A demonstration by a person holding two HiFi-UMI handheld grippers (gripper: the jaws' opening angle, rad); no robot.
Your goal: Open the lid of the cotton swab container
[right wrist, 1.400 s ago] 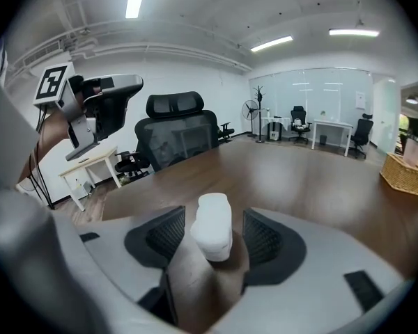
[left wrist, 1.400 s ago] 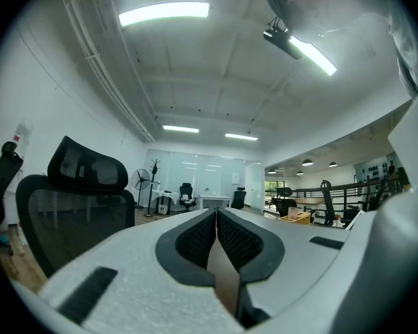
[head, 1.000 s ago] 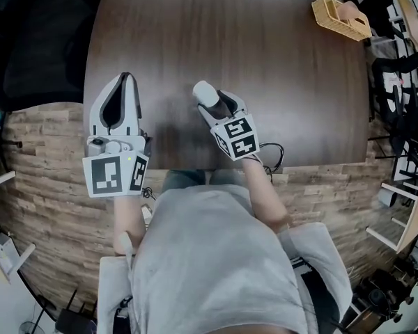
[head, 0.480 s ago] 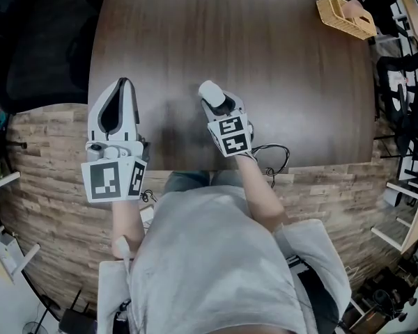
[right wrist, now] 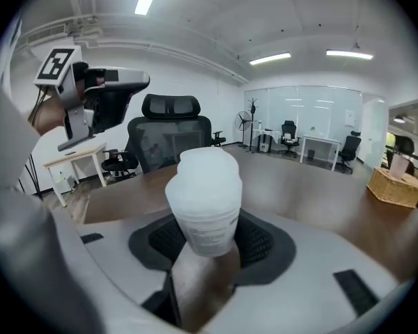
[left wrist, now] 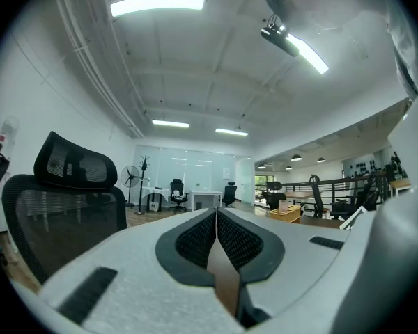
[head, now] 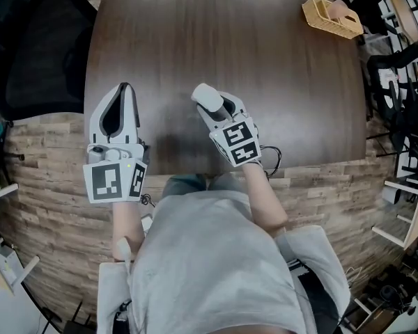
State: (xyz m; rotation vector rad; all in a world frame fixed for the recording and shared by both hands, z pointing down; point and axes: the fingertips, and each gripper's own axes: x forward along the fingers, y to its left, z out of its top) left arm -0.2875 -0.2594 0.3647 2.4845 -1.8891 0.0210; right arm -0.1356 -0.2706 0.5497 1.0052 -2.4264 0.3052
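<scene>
Swab containers [head: 207,97] number one, wicker baskets [head: 331,17] one.

Left gripper [head: 125,89] closed, right [head: 214,105] freshly clamped

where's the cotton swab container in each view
Head view: cotton swab container just left of centre, over the table's near half.
Left gripper view: not in it.
Right gripper view: dead centre.
Shared landmark: wicker basket, top right in head view, right in both gripper views.
</scene>
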